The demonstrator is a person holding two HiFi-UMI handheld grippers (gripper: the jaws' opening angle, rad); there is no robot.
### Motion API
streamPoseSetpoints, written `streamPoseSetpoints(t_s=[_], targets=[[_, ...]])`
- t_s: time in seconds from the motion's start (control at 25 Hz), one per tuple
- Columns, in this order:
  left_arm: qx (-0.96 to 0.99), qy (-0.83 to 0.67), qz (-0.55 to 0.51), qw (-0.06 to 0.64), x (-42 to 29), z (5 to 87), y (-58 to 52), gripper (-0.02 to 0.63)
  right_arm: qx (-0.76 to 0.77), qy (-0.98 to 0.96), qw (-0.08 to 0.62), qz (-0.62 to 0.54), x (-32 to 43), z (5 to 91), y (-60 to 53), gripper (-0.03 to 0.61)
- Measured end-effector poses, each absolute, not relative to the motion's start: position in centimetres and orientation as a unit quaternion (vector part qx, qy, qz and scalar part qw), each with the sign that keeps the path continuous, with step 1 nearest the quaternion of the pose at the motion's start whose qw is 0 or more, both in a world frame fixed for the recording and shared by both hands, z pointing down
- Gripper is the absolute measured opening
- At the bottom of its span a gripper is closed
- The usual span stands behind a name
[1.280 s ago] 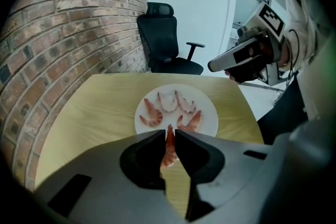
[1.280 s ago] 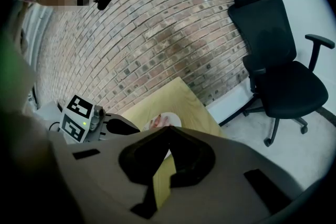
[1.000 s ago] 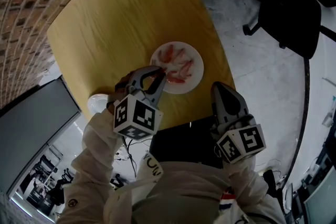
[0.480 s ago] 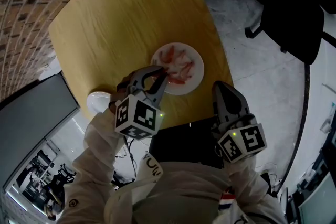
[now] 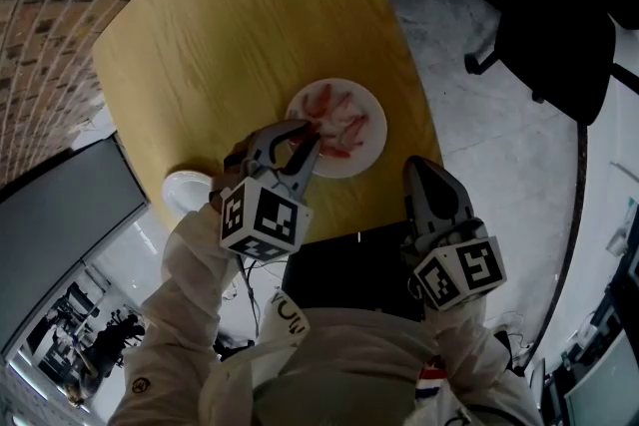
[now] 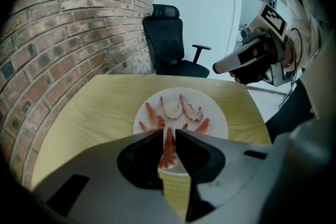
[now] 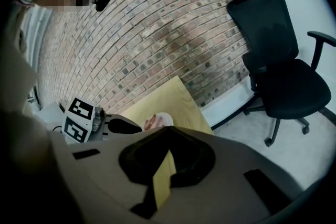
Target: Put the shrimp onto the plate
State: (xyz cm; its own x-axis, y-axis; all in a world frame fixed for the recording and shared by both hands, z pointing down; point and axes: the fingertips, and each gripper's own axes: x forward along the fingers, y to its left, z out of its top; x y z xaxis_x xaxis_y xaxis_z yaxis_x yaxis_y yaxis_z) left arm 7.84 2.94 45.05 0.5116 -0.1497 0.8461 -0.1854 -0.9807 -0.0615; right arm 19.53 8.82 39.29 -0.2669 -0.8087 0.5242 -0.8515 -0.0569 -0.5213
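A white plate sits near the front edge of the yellow table and carries several pink shrimp. My left gripper hovers over the plate's near left rim. In the left gripper view its jaws stand close together around one shrimp, which hangs tail up between them above the plate. The other shrimp lie in a fan behind it. My right gripper is shut and empty, off the table's front right edge. Its tips meet in the right gripper view.
A small white bowl stands at the table's front left corner. A black office chair is on the grey floor to the right. A brick wall runs along the table's left side.
The left gripper with the shrimp has edged slightly farther over the plate. The right gripper has not moved.
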Motion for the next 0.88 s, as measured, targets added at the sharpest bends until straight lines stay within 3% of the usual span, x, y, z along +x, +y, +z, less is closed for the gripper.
streamPoseSetpoints(t_s=[0.48, 0.88], targets=[[0.893, -0.153, 0.421, 0.045, 7.4, 41.4, 3.1, 0.063, 0.599, -0.703, 0.035, 0.383, 18.2, 37.9, 8.5, 0.024], [0.891, -0.274, 0.355, 0.076, 0.6, 33.7, 4.5, 0.044, 0.574, -0.745, 0.050, 0.336, 13.4, 31.4, 8.0, 0.024]])
